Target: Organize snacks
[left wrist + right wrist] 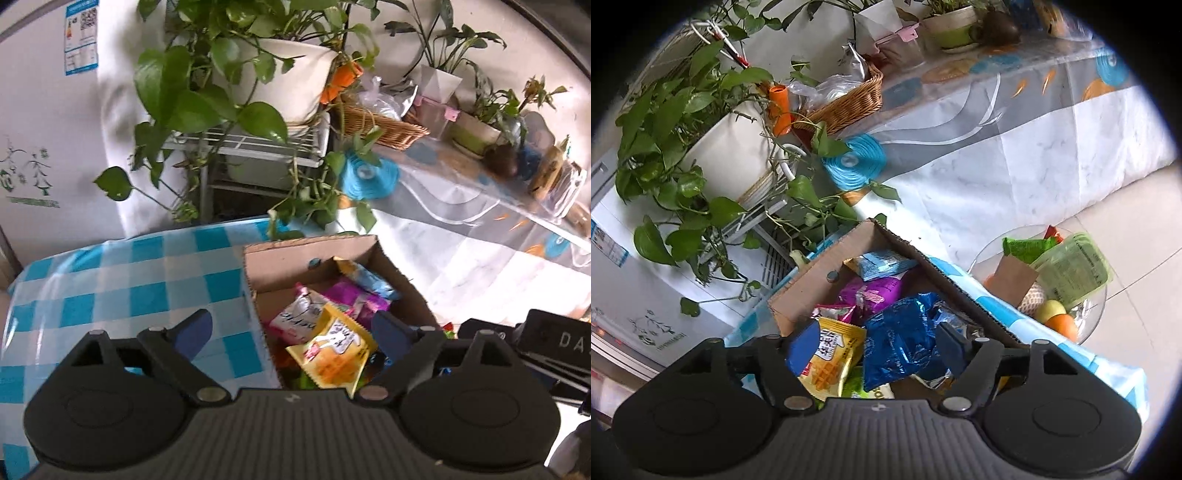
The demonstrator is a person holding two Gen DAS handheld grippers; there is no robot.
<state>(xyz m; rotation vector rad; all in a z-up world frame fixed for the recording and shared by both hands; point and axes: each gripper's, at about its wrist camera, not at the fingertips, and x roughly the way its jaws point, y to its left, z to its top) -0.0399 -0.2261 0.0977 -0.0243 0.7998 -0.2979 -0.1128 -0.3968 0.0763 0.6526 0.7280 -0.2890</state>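
Observation:
An open cardboard box (310, 243) (820, 266) stands on the blue-checked tablecloth (110, 277) and holds several snack packets. Uppermost lie a yellow packet (332, 354) (834, 354), a white-and-pink one (299, 314), a purple one (354, 299) (875, 291) and a light-blue one (369, 280) (882, 264). My left gripper (291, 332) hangs over the box's near left wall, open wide, with the yellow packet lying loose below it. My right gripper (875, 347) is open over the box. A crinkled blue foil packet (901, 339) rests between its fingers, unpinched.
A glass bowl (1097, 317) with fruit, a green tub and packets sits right of the box. A trailing plant in a white pot (280, 74) on a wire rack and a wicker basket (384, 125) stand behind. A covered table (461, 192) runs along the back right.

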